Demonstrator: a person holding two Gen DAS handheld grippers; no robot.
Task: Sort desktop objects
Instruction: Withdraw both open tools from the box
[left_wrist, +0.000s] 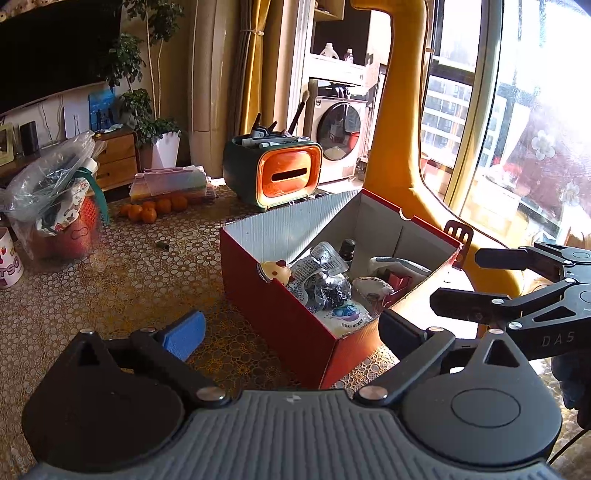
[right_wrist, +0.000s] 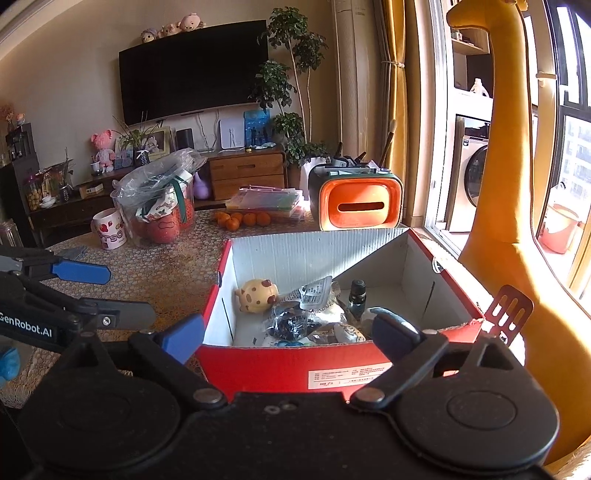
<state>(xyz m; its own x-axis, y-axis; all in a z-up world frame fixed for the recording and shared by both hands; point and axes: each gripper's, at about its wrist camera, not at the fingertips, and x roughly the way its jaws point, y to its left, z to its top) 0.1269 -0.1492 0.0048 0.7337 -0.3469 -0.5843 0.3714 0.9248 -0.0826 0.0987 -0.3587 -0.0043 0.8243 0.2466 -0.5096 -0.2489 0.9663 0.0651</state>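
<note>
Sitting on the bench (right_wrist: 155, 273), the red box (right_wrist: 332, 365) is seen half filled. Both jaws are spread, nothing held: left hand-held gripper (left_wrist: 291, 326), right hand-held gripper (right_wrist: 291, 328). Cardboard is judged light, walls flexible; best taken by opposite rims.

The box (right_wrist: 332, 369) is corrugated cardboard, glossy red outside, matt white and ribbed inside; the tabletop (left_wrist: 129, 280) wears a lacy, pebbled cloth cover with a dull sheen; the left gripper (left_wrist: 291, 332) is matt black plastic with bright metal rivets and a ridged grey grip; its pad (left_wrist: 184, 334) looks soft blue rubber; the packets (left_wrist: 325, 284) in the box are crinkled shiny plastic film; the small bottle (right_wrist: 357, 295) looks like dark glass; the tissue holder (right_wrist: 356, 206) is smooth glossy plastic; the drawers (right_wrist: 245, 173) are satin wood.
</note>
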